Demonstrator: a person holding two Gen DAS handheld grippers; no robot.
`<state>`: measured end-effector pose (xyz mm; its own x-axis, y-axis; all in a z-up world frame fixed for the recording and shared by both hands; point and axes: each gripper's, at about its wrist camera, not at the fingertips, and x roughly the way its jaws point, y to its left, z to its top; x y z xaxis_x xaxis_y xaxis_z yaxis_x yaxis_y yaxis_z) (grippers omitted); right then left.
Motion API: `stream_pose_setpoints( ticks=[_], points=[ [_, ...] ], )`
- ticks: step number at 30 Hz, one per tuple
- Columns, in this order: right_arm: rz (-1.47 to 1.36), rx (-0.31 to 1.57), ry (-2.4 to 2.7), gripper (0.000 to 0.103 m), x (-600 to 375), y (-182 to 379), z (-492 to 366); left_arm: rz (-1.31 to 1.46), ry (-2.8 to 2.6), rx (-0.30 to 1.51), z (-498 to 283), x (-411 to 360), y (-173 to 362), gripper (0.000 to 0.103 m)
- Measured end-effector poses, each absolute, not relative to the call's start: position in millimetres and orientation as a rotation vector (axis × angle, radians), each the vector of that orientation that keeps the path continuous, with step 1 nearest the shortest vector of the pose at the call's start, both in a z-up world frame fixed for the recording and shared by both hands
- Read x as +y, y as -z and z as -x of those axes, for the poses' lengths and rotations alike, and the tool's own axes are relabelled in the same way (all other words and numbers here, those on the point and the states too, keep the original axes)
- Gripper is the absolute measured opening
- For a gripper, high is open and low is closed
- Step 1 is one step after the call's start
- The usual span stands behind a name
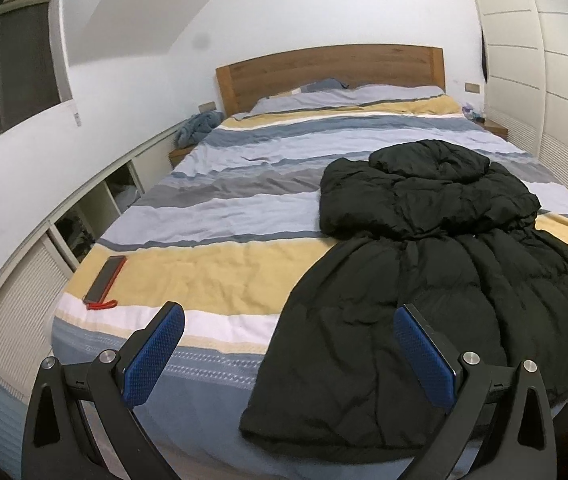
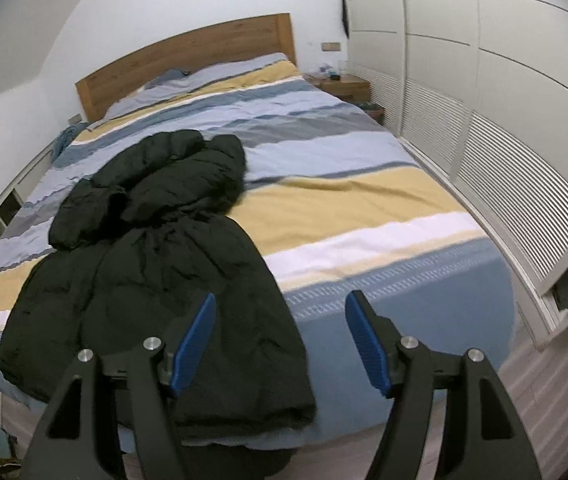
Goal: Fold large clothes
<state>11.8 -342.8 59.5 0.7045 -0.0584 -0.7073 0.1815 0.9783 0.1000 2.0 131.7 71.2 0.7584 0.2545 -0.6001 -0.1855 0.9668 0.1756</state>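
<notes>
A black puffer coat lies spread on the striped bed, its hood toward the headboard and its hem hanging over the foot edge. It also shows in the right wrist view. My left gripper is open and empty, held above the foot of the bed at the coat's left hem corner. My right gripper is open and empty, above the coat's right hem edge and the blue bed end.
A phone in a red case lies on the bed at the left. Low white cabinets run along the left wall, louvred wardrobe doors along the right. A wooden headboard and nightstands stand at the far end.
</notes>
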Motion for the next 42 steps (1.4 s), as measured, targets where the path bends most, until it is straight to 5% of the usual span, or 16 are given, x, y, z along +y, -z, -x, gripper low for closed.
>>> stream_pose_setpoints(
  ticks=[11,23,42],
  points=[
    [-0.219,0.815,0.174,0.067,-360,-44,-4,-0.037,-0.269,0.717,14,162,-47,0.103],
    [-0.267,0.853,0.137,0.068,-373,-20,-24,0.43,-0.09,0.906,10,251,32,0.102],
    [-0.467,1.045,-0.063,0.068,-380,67,-84,0.898,0.247,0.989,-50,274,125,0.102]
  ],
)
